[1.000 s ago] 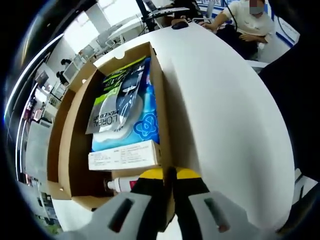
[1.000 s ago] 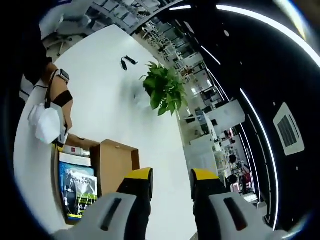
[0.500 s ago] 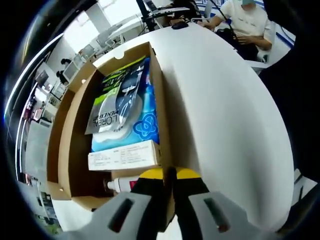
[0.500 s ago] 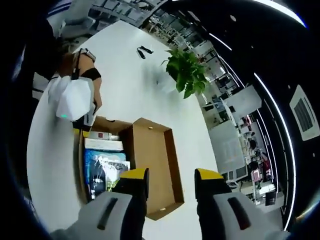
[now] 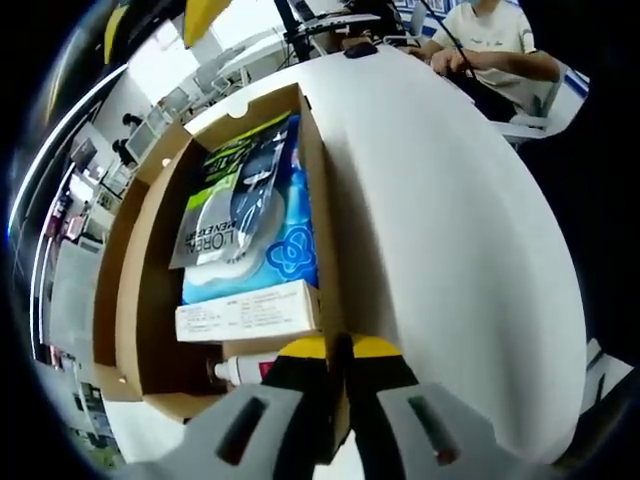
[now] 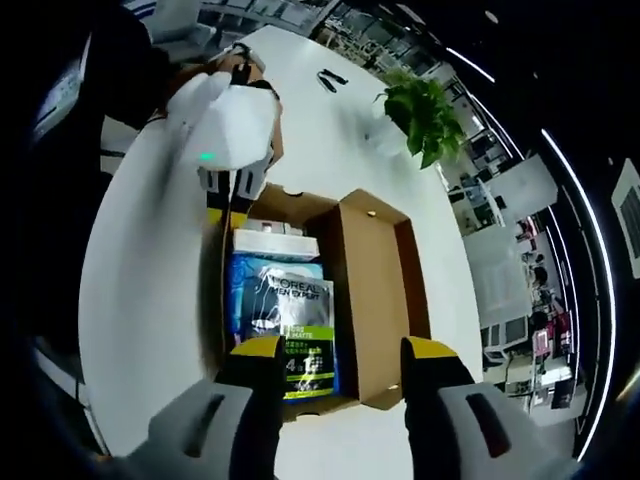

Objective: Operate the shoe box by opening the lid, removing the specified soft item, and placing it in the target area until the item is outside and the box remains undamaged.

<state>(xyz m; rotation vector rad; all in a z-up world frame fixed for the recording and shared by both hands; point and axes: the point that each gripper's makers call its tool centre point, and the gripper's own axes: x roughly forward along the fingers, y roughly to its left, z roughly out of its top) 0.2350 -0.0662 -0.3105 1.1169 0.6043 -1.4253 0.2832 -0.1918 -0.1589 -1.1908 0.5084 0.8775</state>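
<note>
The open cardboard shoe box (image 5: 150, 290) lies on the white table (image 5: 450, 250). Inside are a green and grey L'Oreal soft pack (image 5: 225, 200), a blue soft pack (image 5: 285, 250), a white carton (image 5: 245, 312) and a small bottle (image 5: 235, 370). My left gripper (image 5: 338, 348) is shut on the box's near wall. From above, the right gripper view has the box (image 6: 222, 300) with its lid (image 6: 375, 280) folded out beside it, the L'Oreal pack (image 6: 295, 320) on top, and the left gripper (image 6: 222, 200) at the far end. My right gripper (image 6: 340, 352) hangs open above the box, holding nothing; its yellow fingertips (image 5: 205, 15) show in the left gripper view.
A potted plant (image 6: 425, 100) and a small black object (image 6: 330, 78) sit on the table beyond the box. A person (image 5: 490, 40) is seated at the table's far edge, near a black mouse (image 5: 358, 48). Bare tabletop (image 6: 150, 300) runs alongside the box.
The right gripper has swung over the box and now looks down into it; its fingertips have come into the left gripper view. The left gripper and box have stayed put.
</note>
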